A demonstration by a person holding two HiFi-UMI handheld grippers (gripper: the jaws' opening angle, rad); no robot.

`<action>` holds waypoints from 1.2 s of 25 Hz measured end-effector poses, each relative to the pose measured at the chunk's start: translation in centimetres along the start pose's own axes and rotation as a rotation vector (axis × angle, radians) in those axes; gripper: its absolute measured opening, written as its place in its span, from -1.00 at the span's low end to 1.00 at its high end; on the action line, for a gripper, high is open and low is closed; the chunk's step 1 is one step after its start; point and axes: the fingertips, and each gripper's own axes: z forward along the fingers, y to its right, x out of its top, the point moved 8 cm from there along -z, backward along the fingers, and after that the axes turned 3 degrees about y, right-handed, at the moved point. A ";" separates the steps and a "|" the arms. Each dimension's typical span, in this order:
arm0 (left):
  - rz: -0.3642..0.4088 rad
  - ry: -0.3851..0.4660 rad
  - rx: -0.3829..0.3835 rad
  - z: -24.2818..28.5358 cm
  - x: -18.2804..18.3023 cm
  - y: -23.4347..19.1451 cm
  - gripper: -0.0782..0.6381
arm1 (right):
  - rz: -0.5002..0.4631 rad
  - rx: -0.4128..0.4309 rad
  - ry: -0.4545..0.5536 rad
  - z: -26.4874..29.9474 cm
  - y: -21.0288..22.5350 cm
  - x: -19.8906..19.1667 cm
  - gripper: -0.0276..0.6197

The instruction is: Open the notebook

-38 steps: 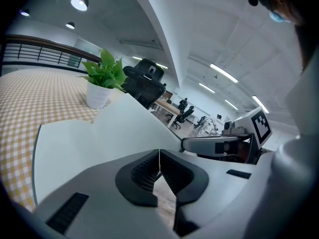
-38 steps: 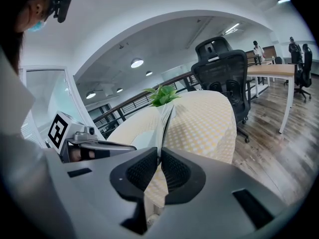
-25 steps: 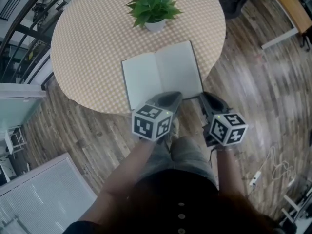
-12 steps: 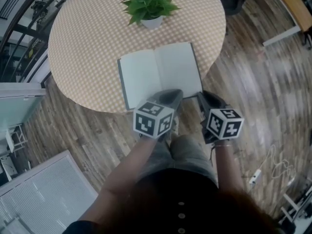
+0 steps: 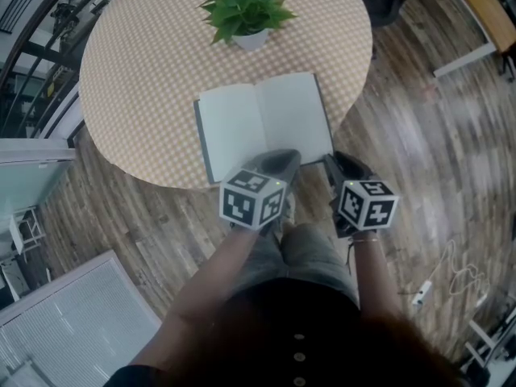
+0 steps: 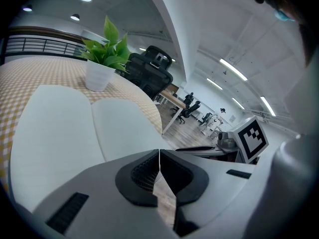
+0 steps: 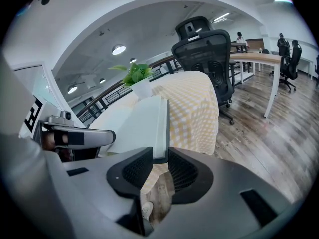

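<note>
Notebook [image 5: 264,121] lies open and flat near the front edge of the round bench [image 5: 145,71], with bare checked cloth to its left and a potted plant [image 5: 246,10] beyond it. Right gripper [image 5: 335,163] is at its near right corner, jaws opening with that edge between them. Left gripper [image 5: 282,160], jaws together and empty, hides part of the notebook's near edge from above.

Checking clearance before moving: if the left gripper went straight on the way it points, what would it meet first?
Probably the open notebook: its right-hand page lies just beyond the shut jaws of the left gripper, though depth is hard to judge.
</note>
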 end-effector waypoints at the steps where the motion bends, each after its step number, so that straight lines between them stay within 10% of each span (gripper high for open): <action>1: 0.001 0.000 -0.001 -0.1 0.1 0.0 -0.74 | -0.003 0.001 0.001 -0.1 -0.1 0.1 -0.64; 30: 0.086 0.229 -0.054 -13.4 5.0 0.4 -0.74 | -0.051 0.113 0.378 -8.3 -12.1 7.6 -0.54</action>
